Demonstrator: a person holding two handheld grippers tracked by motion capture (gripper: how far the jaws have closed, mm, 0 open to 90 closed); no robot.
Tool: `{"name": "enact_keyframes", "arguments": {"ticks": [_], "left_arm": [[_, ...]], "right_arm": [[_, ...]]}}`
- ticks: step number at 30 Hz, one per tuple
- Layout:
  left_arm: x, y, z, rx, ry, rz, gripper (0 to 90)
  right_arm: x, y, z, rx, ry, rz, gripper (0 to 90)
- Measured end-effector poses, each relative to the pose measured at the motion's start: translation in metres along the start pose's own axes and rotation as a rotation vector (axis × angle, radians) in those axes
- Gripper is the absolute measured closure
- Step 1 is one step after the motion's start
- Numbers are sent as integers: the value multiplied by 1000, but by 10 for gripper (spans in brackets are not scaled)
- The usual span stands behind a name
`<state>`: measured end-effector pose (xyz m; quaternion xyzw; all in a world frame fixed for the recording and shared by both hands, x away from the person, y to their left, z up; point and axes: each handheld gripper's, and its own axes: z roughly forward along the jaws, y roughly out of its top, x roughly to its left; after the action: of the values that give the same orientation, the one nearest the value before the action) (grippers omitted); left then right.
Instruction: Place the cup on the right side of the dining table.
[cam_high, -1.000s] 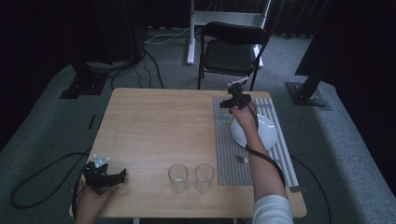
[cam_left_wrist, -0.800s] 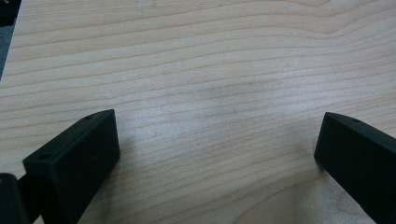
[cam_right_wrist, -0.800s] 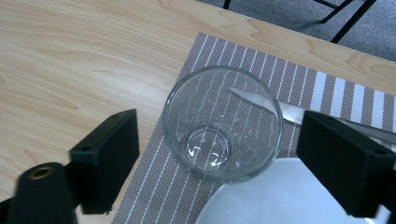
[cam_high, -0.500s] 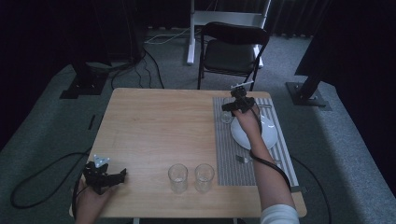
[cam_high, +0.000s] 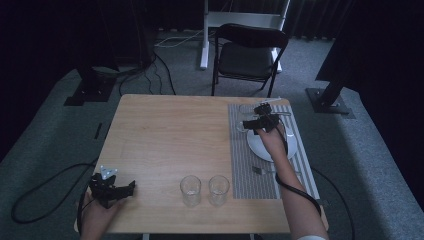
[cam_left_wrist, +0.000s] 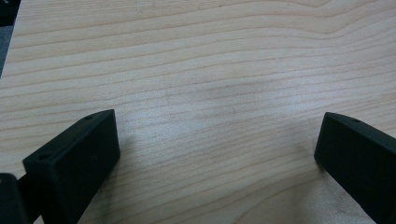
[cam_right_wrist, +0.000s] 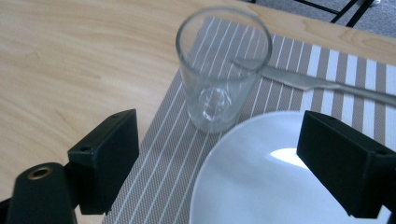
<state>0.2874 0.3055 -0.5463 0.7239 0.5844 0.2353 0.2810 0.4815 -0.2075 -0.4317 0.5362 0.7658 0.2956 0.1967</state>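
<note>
A clear empty glass (cam_right_wrist: 219, 70) stands upright on the far left part of a striped grey placemat (cam_right_wrist: 168, 168), beside a white plate (cam_right_wrist: 261, 177). My right gripper (cam_right_wrist: 219, 128) (cam_high: 248, 120) is open just short of the glass, with its jaws wide on either side of the glass's base and nothing between them. A knife (cam_right_wrist: 327, 85) lies behind the glass. At the table's near left corner my left gripper (cam_high: 122, 190) (cam_left_wrist: 217, 126) rests open over bare wood (cam_left_wrist: 210, 70).
Two more empty glasses (cam_high: 190, 190) (cam_high: 218, 189) stand side by side at the front middle of the table. A fork (cam_high: 260, 170) lies on the placemat (cam_high: 242, 165) near the plate (cam_high: 291, 145). A black chair (cam_high: 247, 57) stands behind the table.
My right gripper has drawn back a little toward the person from the placemat's far end. The left gripper has stayed where it was.
</note>
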Motion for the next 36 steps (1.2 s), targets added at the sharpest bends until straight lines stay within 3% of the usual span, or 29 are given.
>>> {"name": "enact_keyframes", "arguments": {"ticks": [7, 18, 20, 36], "left_arm": [[0, 0, 0, 0, 0, 0, 4], [0, 0, 0, 0, 0, 0, 4], [0, 0, 0, 0, 0, 0, 4], [0, 0, 0, 0, 0, 0, 4]], "right_arm": [[-5, -24, -8, -20, 34, 53, 128], [-6, -60, -24, -42, 49, 43, 127], [-5, -67, -28, -52, 31, 33, 127], [-4, -125, -54, -70, 59, 50, 127]]}}
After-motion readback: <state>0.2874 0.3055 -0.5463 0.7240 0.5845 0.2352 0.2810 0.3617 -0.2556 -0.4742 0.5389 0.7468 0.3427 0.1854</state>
